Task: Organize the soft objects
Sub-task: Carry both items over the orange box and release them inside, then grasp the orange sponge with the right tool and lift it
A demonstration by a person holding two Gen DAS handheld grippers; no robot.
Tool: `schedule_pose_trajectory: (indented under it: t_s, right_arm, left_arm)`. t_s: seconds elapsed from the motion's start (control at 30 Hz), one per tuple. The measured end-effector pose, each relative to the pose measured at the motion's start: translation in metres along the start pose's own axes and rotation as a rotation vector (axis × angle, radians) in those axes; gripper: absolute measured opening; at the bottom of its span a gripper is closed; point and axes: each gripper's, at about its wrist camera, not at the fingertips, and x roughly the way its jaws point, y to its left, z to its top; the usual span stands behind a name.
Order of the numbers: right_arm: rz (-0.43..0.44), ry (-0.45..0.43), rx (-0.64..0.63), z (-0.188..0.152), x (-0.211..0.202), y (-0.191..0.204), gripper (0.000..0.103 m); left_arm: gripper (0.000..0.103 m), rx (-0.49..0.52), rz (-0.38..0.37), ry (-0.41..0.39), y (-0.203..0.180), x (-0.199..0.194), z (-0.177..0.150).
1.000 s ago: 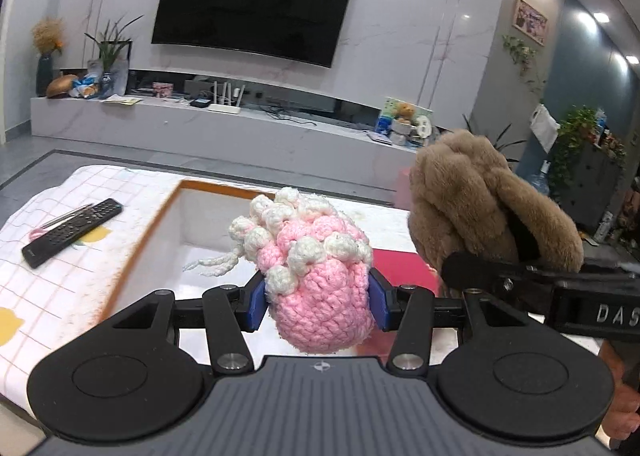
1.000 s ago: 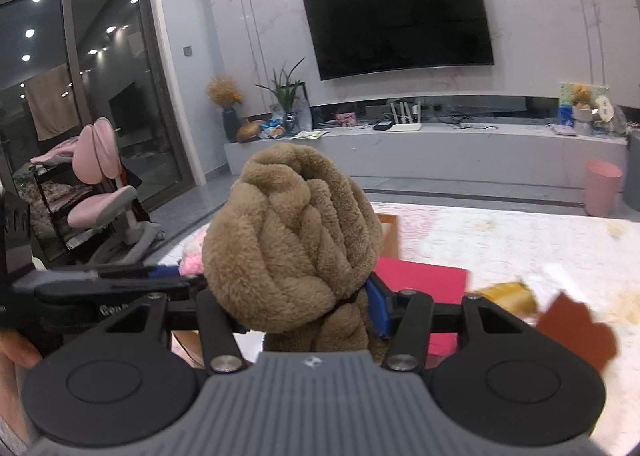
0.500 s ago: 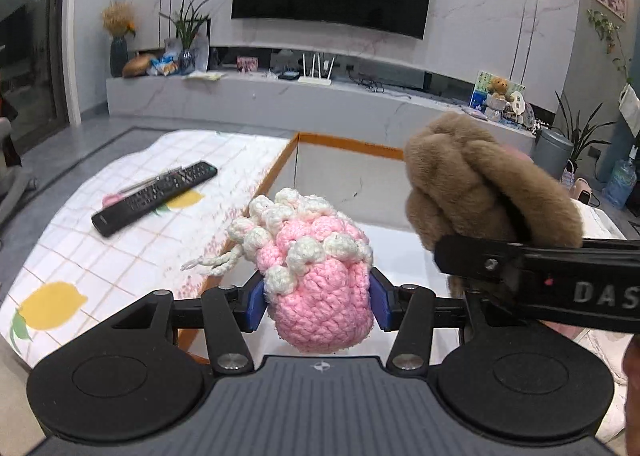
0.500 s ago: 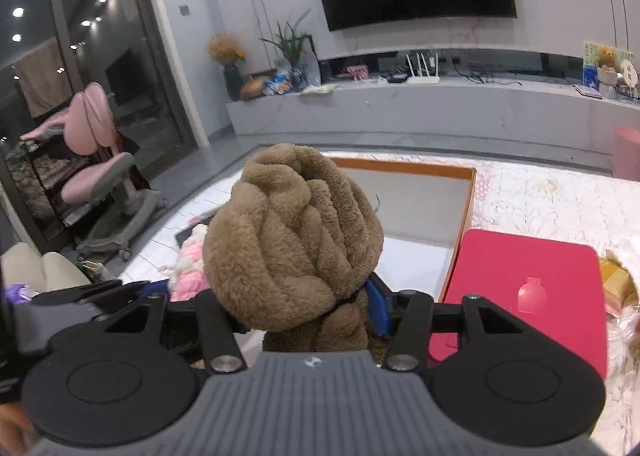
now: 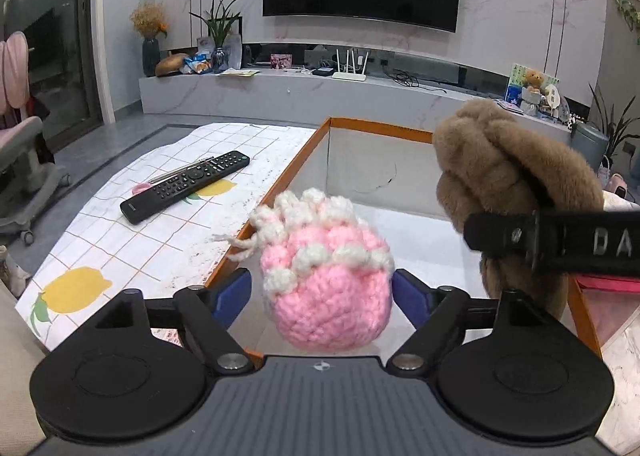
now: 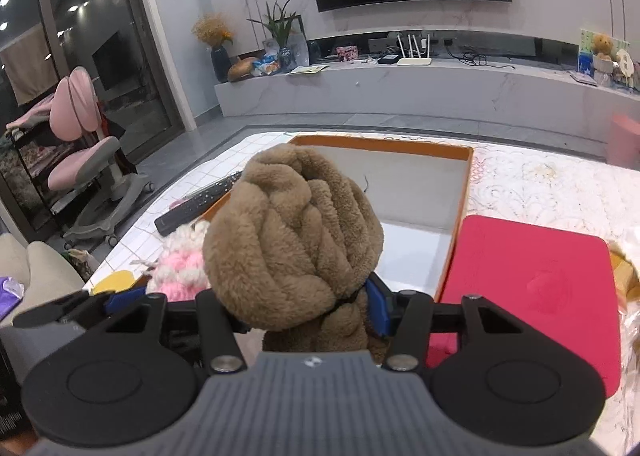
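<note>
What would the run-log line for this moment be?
left tool: just opened, pink crochet pouch freed between pads | right tool: gripping brown plush knot | both above orange-rimmed box

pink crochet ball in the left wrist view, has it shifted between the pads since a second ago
Yes. The pink crochet ball sits free: the left gripper has just been opening, pads clear of it, above the orange box.

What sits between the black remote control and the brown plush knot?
In the left wrist view, the pink-and-white crocheted pouch lies between the black remote control and brown plush knot, over the orange-rimmed box's edge.
</note>
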Motion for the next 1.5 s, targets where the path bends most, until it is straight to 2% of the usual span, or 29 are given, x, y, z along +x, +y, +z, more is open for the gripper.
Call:
schedule_pose_trajectory:
  t_s: [0.07,0.1,0.27,0.43,0.6,0.73,0.8,0.93,1.03,1.1,1.23,1.33,1.4,1.5]
  right_arm:
    - [0.0,-0.006,0.022,0.001,-0.004,-0.004,0.053]
    - [-0.005,-0.011,0.023,0.003,-0.007,-0.006,0.053]
    - [0.001,-0.025,0.048,0.007,-0.019,-0.015,0.053]
    - [-0.015,-0.019,0.003,0.007,-0.019,-0.008,0.053]
    - [-0.024,0.038,-0.02,0.006,-0.004,0.003,0.053]
    - [-0.028,0.07,-0.055,0.0,0.011,0.012,0.053]
    - [-0.06,0.095,-0.094,-0.002,0.019,0.015,0.053]
    - [-0.073,0.14,-0.122,-0.004,0.033,0.016,0.054]
    - [-0.093,0.134,-0.179,-0.006,0.036,0.021,0.057]
    - [-0.104,0.111,-0.226,-0.007,0.034,0.024,0.067]
    - [-0.073,0.026,-0.264,-0.007,0.025,0.028,0.077]
    - [-0.074,0.002,-0.31,-0.007,0.021,0.032,0.085]
    - [-0.07,-0.013,-0.333,-0.008,0.017,0.033,0.094]
    - [-0.073,-0.021,-0.351,-0.007,0.012,0.035,0.098]
  left_arm:
    - [0.098,-0.033,-0.013,-0.015,0.003,-0.005,0.0]
    - [0.103,-0.059,-0.034,-0.03,0.007,-0.009,0.0]
    - [0.103,-0.171,-0.114,-0.053,0.028,-0.027,0.006]
    - [0.103,-0.224,-0.07,-0.073,0.04,-0.041,0.012]
    - [0.103,-0.314,0.005,-0.157,0.053,-0.056,0.013]
    - [0.103,-0.298,0.048,-0.166,0.057,-0.054,0.015]
    - [0.103,-0.273,0.056,-0.164,0.057,-0.05,0.015]
    - [0.103,-0.244,0.039,-0.159,0.053,-0.046,0.013]
    - [0.103,-0.237,0.022,-0.157,0.051,-0.046,0.012]
    - [0.103,-0.235,0.016,-0.154,0.05,-0.045,0.011]
    - [0.103,-0.242,0.017,-0.155,0.052,-0.045,0.011]
    - [0.103,-0.25,0.013,-0.153,0.055,-0.046,0.011]
    - [0.103,-0.234,0.015,-0.158,0.055,-0.047,0.011]
    - [0.103,-0.22,0.028,-0.163,0.052,-0.049,0.012]
